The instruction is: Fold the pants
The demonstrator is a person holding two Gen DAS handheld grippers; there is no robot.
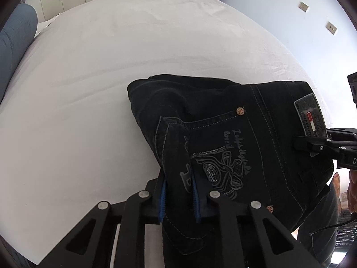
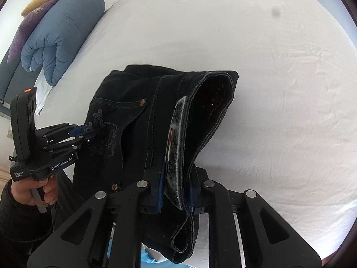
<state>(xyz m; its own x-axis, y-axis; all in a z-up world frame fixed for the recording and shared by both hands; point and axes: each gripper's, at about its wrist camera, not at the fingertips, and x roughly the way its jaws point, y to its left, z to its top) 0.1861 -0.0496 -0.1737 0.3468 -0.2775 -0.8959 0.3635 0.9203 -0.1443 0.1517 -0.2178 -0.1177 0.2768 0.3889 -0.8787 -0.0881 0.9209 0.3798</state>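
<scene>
Black pants (image 1: 223, 116) folded, half lifted off white bed (image 1: 89, 89). Left gripper (image 1: 178, 198) clamped on a pocket-side fold; right gripper (image 2: 175, 192) clamped on the waistband by the grey patch (image 2: 176, 138). Back pocket carries pale script and a sequin bow, not legible. "GenRobot.AI" reads on the left gripper body. Blue duvet (image 2: 60, 33) at bed's edge.

Both wrist cameras look steeply down, close over the black pants (image 1: 234, 134) and white bed (image 1: 111, 78) they share.
</scene>
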